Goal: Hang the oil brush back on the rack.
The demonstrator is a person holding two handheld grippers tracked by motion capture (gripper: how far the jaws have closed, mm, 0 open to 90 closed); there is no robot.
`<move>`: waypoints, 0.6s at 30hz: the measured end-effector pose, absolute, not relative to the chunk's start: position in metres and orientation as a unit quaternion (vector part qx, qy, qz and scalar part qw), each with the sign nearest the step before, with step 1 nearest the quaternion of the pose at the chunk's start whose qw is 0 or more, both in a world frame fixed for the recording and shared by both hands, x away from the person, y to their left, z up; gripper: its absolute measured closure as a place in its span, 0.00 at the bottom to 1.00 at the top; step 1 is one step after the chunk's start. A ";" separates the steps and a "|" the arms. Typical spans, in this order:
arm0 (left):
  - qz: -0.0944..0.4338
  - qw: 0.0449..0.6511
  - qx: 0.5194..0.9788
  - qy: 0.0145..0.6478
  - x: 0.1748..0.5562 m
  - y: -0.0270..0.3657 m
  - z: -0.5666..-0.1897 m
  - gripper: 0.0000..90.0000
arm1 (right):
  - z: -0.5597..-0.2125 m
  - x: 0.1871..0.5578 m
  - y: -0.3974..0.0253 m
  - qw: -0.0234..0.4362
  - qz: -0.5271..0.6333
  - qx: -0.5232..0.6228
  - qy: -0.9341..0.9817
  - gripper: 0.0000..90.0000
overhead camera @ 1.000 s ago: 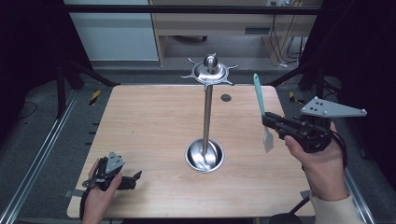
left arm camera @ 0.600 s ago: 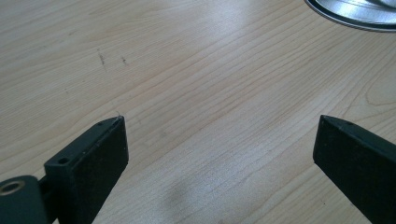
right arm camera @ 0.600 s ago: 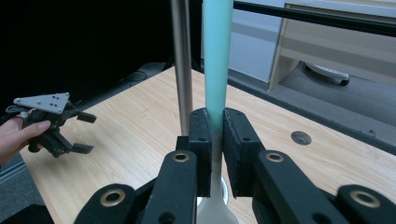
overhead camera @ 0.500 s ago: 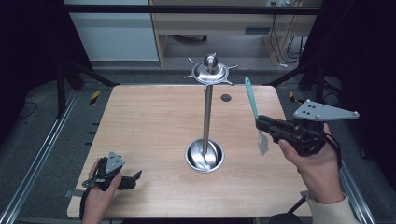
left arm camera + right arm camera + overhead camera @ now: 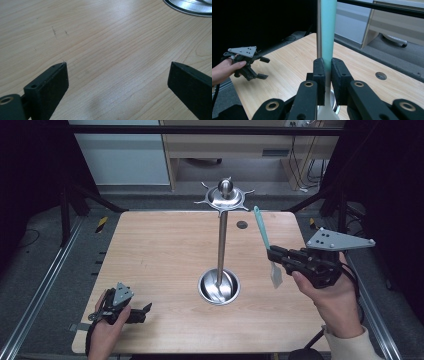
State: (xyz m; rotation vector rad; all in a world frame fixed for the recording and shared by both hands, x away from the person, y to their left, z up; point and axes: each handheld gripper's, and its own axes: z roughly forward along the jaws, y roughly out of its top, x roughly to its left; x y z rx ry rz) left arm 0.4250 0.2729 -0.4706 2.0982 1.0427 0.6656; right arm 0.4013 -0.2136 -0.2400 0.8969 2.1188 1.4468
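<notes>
Right gripper (image 5: pixel 274 254) holds a teal-handled spatula (image 5: pixel 265 242) upright to the right of a metal utensil stand (image 5: pixel 222 242) on a wooden table (image 5: pixel 160 250).

The right gripper's jaws are pinched tight on the spatula where the teal handle meets its pale blade; the handle rises and leans a little toward the far side, and the blade hangs below the jaws, clear of the tabletop. In the right gripper view the handle (image 5: pixel 328 30) runs straight up between the jaws, with the stand's pole just behind it. The stand's round base dish (image 5: pixel 219 286) sits near the table's middle, and its hooked top disc (image 5: pixel 225 196) carries nothing. The left gripper (image 5: pixel 145 310) rests low at the near left corner, its jaws spread wide over bare wood with nothing between them.
</notes>
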 end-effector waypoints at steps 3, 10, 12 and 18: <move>0.256 0.346 0.808 0.403 0.425 0.273 -0.471 0.03 | -0.240 0.403 -0.212 0.209 0.519 0.323 0.763 0.91; 0.257 0.346 0.808 0.402 0.425 0.273 -0.471 0.03 | -0.241 0.405 -0.210 0.205 0.519 0.320 0.766 0.91; 0.257 0.346 0.808 0.402 0.425 0.273 -0.470 0.03 | -0.241 0.405 -0.209 0.203 0.518 0.320 0.767 0.91; 0.256 0.346 0.808 0.402 0.425 0.273 -0.471 0.03 | -0.241 0.407 -0.208 0.200 0.518 0.320 0.767 0.91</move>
